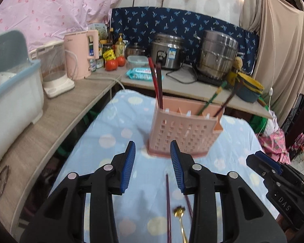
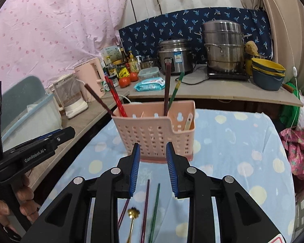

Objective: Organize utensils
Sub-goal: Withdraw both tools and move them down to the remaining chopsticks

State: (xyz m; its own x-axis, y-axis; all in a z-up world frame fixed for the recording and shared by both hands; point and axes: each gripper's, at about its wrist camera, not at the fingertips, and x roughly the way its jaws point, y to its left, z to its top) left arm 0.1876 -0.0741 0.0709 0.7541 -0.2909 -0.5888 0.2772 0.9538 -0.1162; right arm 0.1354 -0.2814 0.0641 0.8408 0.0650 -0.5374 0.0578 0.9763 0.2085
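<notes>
While chopsticks (image 2: 146, 206) lie loose, pink caddy (image 2: 154, 135) upright, half-filled

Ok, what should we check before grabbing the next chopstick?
1. Left gripper open, nothing between its jaws: ok.
2. Right gripper open, nothing between its jaws: ok.
3. Holder upright on the cloth: ok.
4. Loose chopsticks to pick, purple and green, flat on the cloth: ok.
5. Gold spoon lies close beside them, may get nudged: not ok.
6. Room left in the holder: cannot tell.
</notes>
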